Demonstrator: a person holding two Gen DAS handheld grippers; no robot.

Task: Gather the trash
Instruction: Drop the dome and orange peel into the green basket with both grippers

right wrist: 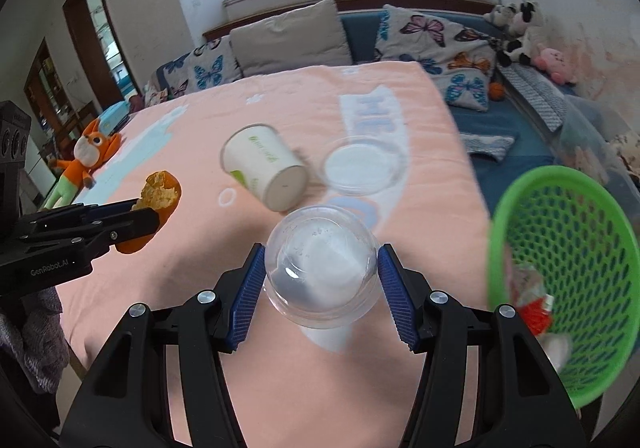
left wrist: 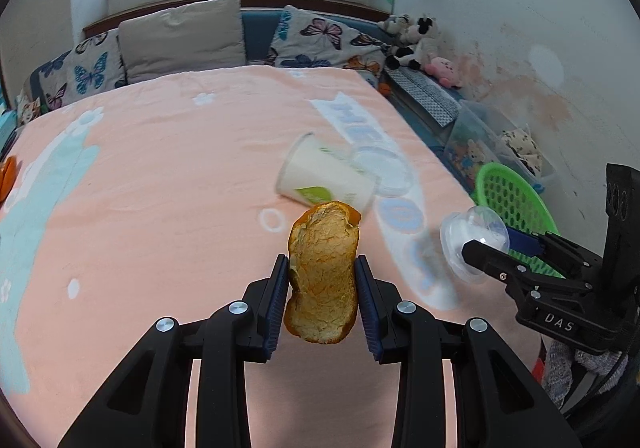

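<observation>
Left gripper [left wrist: 322, 290] and right gripper [right wrist: 320, 280] are both clamped, side by side.

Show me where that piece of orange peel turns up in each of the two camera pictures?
Left wrist view: the orange peel is low in the centre, pinched between the jaws of the left gripper.
Right wrist view: the same peel sits at the left edge, mid-height, held by the left gripper reaching in from the side.
Shared landmark: the tipped-over paper cup on the pink blanket.
</observation>
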